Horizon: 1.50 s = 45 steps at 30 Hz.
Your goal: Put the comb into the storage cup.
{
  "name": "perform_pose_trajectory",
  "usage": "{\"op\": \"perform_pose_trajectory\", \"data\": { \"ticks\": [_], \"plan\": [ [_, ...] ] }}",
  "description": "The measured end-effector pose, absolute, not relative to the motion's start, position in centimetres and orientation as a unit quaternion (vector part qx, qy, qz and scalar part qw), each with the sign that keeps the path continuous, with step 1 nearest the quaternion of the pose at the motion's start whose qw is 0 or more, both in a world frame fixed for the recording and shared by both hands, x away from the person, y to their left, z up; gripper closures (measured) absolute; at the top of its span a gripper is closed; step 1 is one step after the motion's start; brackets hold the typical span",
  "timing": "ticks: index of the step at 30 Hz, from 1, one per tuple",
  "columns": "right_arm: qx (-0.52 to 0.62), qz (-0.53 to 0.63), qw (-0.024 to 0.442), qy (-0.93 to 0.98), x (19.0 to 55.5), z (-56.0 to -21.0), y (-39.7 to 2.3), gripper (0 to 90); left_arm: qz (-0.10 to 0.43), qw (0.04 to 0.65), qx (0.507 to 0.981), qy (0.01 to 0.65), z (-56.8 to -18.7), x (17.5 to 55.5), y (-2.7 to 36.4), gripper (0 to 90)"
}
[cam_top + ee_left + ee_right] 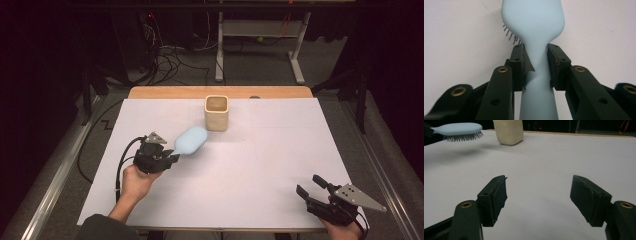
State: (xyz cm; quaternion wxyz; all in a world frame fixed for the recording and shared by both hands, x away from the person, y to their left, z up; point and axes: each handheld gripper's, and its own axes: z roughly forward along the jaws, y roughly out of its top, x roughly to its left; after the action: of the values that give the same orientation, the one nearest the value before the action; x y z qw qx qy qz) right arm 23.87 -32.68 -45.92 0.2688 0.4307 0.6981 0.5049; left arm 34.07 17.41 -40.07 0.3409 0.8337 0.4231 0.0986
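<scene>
High view: left gripper (170,158) clamps the handle of a light blue hairbrush (191,140), head pointing ahead of the jaws toward the cream square cup (217,113). Brush head sits just short of the cup, near but apart. Likely step: carry the brush on and stand it in the cup. To do it well: keep the clamp firm, lift the head above the rim, tip the brush toward upright over the opening, lower slowly so the cup isn't knocked over. Right gripper (313,187) rests well apart at the near right of the sheet, jaws spread, nothing between them; it could steady the cup if needed.

Left gripper view: both pads pinch the narrow neck of the handle, head straight ahead of the jaws, bristles (510,36) poking out on the left side of this view. One pad's liner looks peeled at a corner, so slip is a risk; avoid fast wrist turns.

Right gripper view: jaws wide, bare sheet between them. Brush far ahead and to the left, held off the surface with bristles down, its shadow below it. Cup just beyond the brush tip, upright.

Surface and room: white sheet (250,170) covers a wooden table (165,92), wood edge showing at the far side. Room is dark; grey carpet, a white desk frame (260,35) and cables (170,60) on the floor beyond.
</scene>
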Motion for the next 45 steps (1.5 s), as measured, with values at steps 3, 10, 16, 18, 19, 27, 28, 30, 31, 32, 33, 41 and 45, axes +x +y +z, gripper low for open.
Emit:
{"op": "perform_pose_trajectory", "data": {
  "ticks": [3,10,16,18,19,27,28,30,31,32,33,41,45],
  "plan": [
    [0.432,0.505,0.272,0.696,23.8,-45.9,-32.6,28.9,0.095,0.341,0.837,0.417,-40.4,33.4,17.3,68.9],
    [0.431,0.504,0.274,0.697,23.8,-45.8,-32.1,26.5,0.085,0.358,0.835,0.409,-40.8,32.1,17.1,68.9],
    [0.429,0.503,0.260,0.704,23.9,-45.8,-31.3,24.4,0.084,0.363,0.839,0.397,-41.1,31.2,16.4,68.9],
    [0.427,0.503,0.255,0.707,23.9,-45.7,-30.9,23.9,0.082,0.366,0.840,0.392,-41.1,30.9,16.1,68.9],
    [0.426,0.503,0.253,0.708,23.9,-45.7,-30.7,23.5,0.082,0.369,0.840,0.390,-41.1,30.7,15.9,68.8],
    [0.410,0.519,0.216,0.718,24.2,-45.6,-28.7,21.1,0.089,0.384,0.842,0.368,-40.6,29.7,14.8,68.8],
    [0.410,0.519,0.216,0.718,24.2,-45.6,-28.7,21.1,0.089,0.384,0.842,0.368,-40.6,29.7,14.8,68.9],
    [0.402,0.525,0.203,0.722,24.4,-45.6,-27.6,20.0,0.089,0.385,0.845,0.361,-40.5,29.5,14.5,68.8],
    [0.402,0.525,0.203,0.722,24.4,-45.6,-27.6,20.0,0.089,0.385,0.845,0.361,-40.5,29.5,14.5,68.8],
    [0.399,0.526,0.199,0.724,24.6,-45.6,-27.2,19.9,0.087,0.386,0.845,0.360,-40.5,29.5,14.4,68.8],
    [0.395,0.526,0.195,0.727,24.7,-45.6,-26.8,19.6,0.086,0.386,0.845,0.360,-40.5,29.4,14.3,68.8],
    [0.370,0.532,0.172,0.742,25.6,-45.6,-23.9,19.1,0.073,0.395,0.848,0.346,-40.6,29.3,13.0,68.9],
    [0.367,0.535,0.165,0.743,25.9,-45.7,-23.4,18.9,0.069,0.395,0.851,0.339,-40.6,29.3,12.4,68.8]
  ]
}}
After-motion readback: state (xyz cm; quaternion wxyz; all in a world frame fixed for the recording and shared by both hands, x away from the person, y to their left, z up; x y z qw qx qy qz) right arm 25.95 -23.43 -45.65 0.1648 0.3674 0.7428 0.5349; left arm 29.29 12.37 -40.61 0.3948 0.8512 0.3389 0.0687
